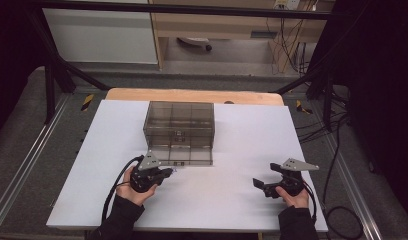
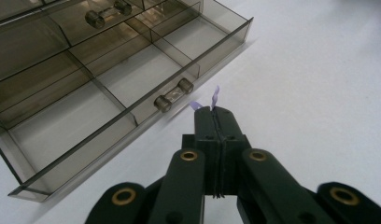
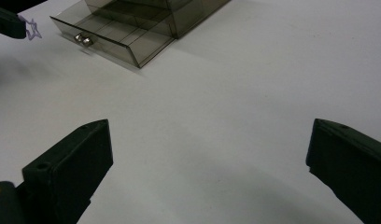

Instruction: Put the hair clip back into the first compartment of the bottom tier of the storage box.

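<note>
A smoky clear drawer cabinet [image 1: 179,122] stands at the middle of the white table top [image 1: 242,145]. Its bottom drawer [image 1: 186,159] is pulled out toward me, with divided compartments [image 2: 132,70] and a small bar handle [image 2: 173,95]. My left gripper [image 2: 215,112] is shut on a small purple star-shaped piece [image 2: 215,97] just in front of that handle, above the table. The same piece [image 3: 32,28] pokes from the left gripper's jaws in the right gripper view, left of the drawer's front wall [image 3: 115,47]. My right gripper [image 3: 209,144] stands open over bare table at the right [image 1: 258,184].
A second drawer handle [image 2: 108,14] sits one level higher on the cabinet. A wooden edge [image 1: 192,95] runs behind the white top. Black frame posts and cables [image 1: 332,135] stand at the sides. Bare table lies between the two grippers.
</note>
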The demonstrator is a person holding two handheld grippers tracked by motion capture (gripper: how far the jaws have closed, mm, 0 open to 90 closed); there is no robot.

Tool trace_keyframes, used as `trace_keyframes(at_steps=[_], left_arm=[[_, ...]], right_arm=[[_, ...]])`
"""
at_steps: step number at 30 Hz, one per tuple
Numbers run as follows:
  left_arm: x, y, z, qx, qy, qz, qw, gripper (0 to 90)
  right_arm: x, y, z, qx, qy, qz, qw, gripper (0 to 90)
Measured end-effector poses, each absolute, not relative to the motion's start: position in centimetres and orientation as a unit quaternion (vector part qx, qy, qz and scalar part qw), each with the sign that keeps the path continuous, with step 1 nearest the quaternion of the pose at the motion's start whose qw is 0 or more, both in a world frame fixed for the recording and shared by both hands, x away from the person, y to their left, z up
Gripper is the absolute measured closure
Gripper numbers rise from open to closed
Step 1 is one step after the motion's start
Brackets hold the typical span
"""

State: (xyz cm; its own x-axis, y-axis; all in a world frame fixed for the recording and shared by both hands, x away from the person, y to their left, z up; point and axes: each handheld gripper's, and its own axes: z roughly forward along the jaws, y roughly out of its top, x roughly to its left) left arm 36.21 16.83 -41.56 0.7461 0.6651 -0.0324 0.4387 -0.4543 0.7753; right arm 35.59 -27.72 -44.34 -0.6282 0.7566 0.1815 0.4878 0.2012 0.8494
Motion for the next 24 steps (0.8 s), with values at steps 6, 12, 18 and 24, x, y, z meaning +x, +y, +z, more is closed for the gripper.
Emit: trace_keyframes(at_steps=[6, 12, 18, 24], left_arm=[[36.25, 16.94, -41.46, 0.841, 0.328, 0.140, 0.406, 89.5], [36.36, 17.23, -41.22, 0.840, 0.329, 0.142, 0.407, 89.5], [36.47, 17.45, -41.02, 0.839, 0.331, 0.142, 0.408, 89.5], [36.60, 17.79, -40.78, 0.837, 0.333, 0.143, 0.409, 89.5]], right_arm=[[35.59, -27.71, -44.35, 0.409, 0.763, 0.482, 0.138, 1.3], [35.60, -27.70, -44.37, 0.409, 0.763, 0.482, 0.138, 1.3], [35.62, -27.72, -44.38, 0.408, 0.763, 0.481, 0.138, 1.3], [35.62, -27.70, -44.39, 0.408, 0.764, 0.481, 0.138, 1.3]])
